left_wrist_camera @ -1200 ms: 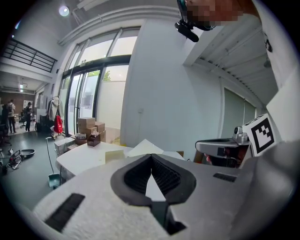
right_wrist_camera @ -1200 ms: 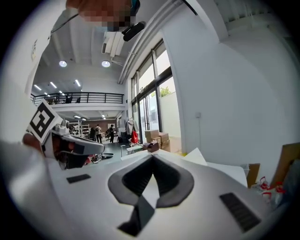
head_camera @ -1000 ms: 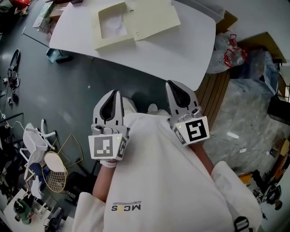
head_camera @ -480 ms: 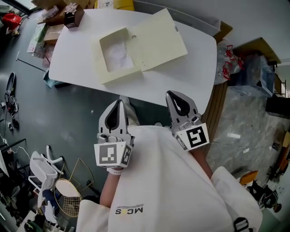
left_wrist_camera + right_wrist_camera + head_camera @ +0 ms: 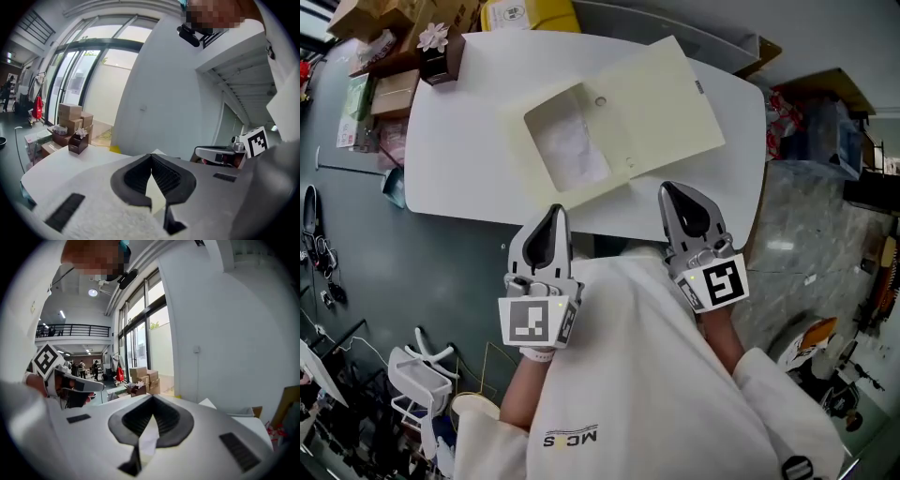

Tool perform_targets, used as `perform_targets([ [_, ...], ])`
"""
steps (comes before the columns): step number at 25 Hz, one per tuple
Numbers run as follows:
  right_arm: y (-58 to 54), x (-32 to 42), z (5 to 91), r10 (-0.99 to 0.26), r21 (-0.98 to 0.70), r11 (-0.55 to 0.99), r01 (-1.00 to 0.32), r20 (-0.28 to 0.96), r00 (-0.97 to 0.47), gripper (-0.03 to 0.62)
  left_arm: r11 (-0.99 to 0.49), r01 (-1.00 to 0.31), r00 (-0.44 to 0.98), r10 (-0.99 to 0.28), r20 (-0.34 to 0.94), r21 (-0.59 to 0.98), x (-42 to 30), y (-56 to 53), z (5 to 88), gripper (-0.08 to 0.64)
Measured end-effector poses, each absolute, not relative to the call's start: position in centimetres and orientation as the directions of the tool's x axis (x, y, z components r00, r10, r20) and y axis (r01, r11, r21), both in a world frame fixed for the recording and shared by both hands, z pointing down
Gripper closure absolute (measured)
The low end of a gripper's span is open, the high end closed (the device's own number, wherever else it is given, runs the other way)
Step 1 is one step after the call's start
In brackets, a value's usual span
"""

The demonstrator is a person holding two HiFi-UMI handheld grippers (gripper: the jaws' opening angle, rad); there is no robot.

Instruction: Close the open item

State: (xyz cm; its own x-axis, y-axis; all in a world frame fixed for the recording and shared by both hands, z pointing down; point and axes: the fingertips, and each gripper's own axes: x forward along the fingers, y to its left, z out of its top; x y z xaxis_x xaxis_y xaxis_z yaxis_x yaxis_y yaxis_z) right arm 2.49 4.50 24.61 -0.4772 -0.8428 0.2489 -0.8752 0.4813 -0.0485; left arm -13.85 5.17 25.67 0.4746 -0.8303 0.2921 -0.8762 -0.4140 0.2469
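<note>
Cream flat box [image 5: 531, 150], lid [image 5: 661, 94] wide open

I see a white bench [image 5: 450, 159] on a dark grey floor [image 5: 403, 272], cardboard boxes [image 5: 70, 115] stacked beyond it. Daylight comes through tall windows [image 5: 93, 61] beside a plain white wall [image 5: 154, 93]

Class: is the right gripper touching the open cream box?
Apart. The head view shows bare white table between the right gripper and the open cream box.
</note>
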Motion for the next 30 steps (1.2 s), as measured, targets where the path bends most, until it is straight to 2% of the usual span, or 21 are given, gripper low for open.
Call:
perform_targets([
  [5, 2.8, 3.0, 24.8, -0.868, -0.071, 0.409, -0.91, 0.278, -0.411, 0.575, -0.445, -0.865, 0.499, -0.808, 0.313, 0.231, -14.1, 2.6, 26.3, 0.534],
  [12, 1.7, 3.7, 24.4, -0.875, -0.109, 0.402, -0.909, 0.246, -0.416, 0.575, -0.467, -0.856, 0.514, -0.811, 0.278, 0.22, -12.2, 1.2, 24.6, 0.534],
  [20, 0.7, 5.5, 23.5, -0.89, -0.034, 0.407, -0.913, 0.212, -0.404, 0.577, -0.513, -0.832, 0.555, -0.783, 0.281, 0.212, -9.4, 0.0, 24.4, 0.534],
  [30, -1.3, 10.8, 23.1, -0.917, -0.032, 0.341, -0.94, 0.207, -0.34, 0.575, -0.587, -0.786, 0.618, -0.726, 0.303, 0.196, -4.4, -1.4, 24.6, 0.534],
])
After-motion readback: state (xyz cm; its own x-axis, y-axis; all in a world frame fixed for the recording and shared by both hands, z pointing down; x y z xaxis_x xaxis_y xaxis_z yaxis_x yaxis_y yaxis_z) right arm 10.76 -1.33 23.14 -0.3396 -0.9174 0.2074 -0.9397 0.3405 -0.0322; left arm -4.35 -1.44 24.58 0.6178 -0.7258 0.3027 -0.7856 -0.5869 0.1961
